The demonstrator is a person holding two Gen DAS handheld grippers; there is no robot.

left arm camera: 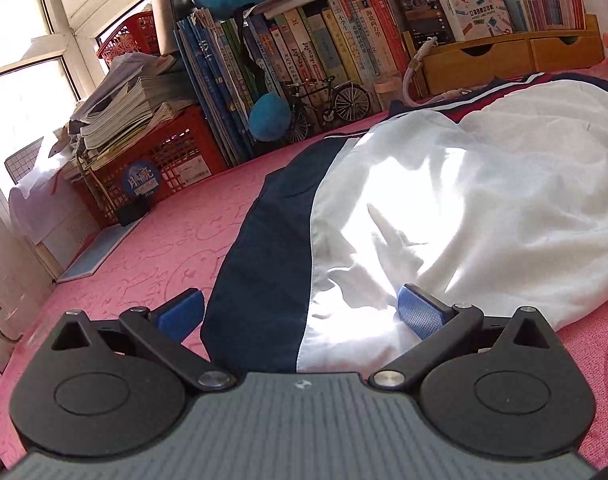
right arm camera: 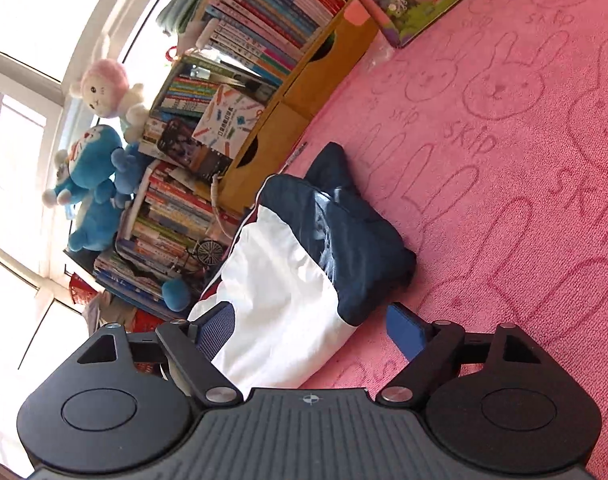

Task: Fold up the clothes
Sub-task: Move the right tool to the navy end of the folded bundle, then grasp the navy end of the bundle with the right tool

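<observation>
1. A white and navy jacket of thin, shiny cloth (left arm camera: 444, 200) lay on the pink towelling cover with rabbit outlines (left arm camera: 152, 248), in front of a row of upright books (left arm camera: 304, 60) and a low wooden drawer unit (left arm camera: 504, 56).
2. It lay bunched and rumpled, not flat: a puffed white panel in the middle, a navy band along one side, and a navy part heaped at the far end in the right wrist view. No neat, squared fold showed.
3. The left gripper (left arm camera: 300, 310) hung spread wide, holding nothing, with the jacket's near edge between its blue pads (left arm camera: 418, 312): one pad lay over the white cloth, the other over the pink cover just beside the navy band.
4. The right gripper (right arm camera: 310, 330) was likewise spread and empty, tilted on its side, with the white panel (right arm camera: 280, 280) running in between its fingers.
5. From each gripper the jacket's length ran straight ahead, away towards the books.
6. Both sat at the near edge; I judged neither clearly nearer, so either could close on that edge.
7. Whether this heap was a half-made fold or loose cloth, the views could not settle.
</observation>
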